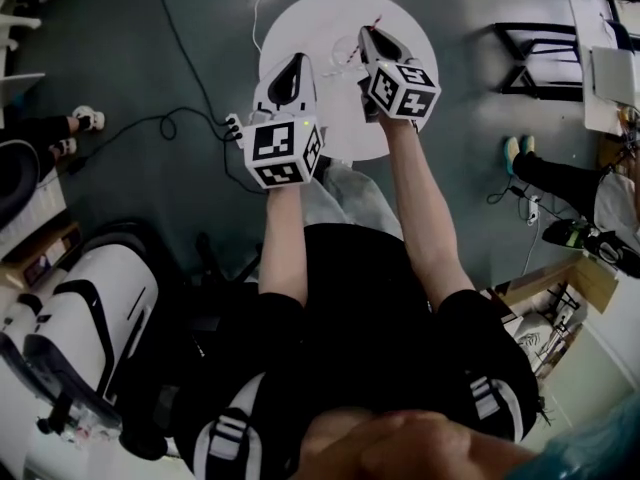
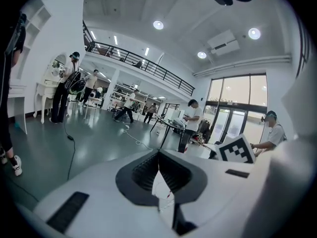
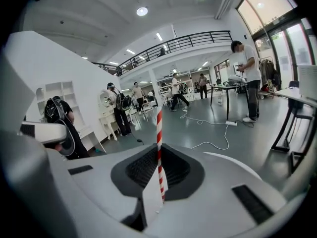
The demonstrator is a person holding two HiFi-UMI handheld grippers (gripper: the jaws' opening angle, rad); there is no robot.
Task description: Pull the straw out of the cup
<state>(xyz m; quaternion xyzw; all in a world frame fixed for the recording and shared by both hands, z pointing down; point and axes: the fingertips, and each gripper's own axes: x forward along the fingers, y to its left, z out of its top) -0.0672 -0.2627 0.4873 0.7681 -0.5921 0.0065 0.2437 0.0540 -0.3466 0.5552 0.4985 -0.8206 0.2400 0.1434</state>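
Note:
A red-and-white striped straw (image 3: 159, 148) stands upright between the jaws of my right gripper (image 3: 159, 158), which is shut on it. In the head view the right gripper (image 1: 372, 36) hangs over the round white table (image 1: 300, 18), and the straw's tip (image 1: 376, 21) pokes out past its nose. A faint clear cup (image 1: 343, 56) sits on the table between the two grippers. My left gripper (image 1: 293, 73) hovers just left of the cup. In its own view the left gripper (image 2: 159, 165) has its jaws together, and I can make out nothing held in them.
A black cable and a power strip (image 1: 232, 123) lie on the grey floor left of the table. A black chair frame (image 1: 535, 58) stands at the right. People's feet (image 1: 85, 118) show at both sides. A white machine (image 1: 70, 318) fills the lower left.

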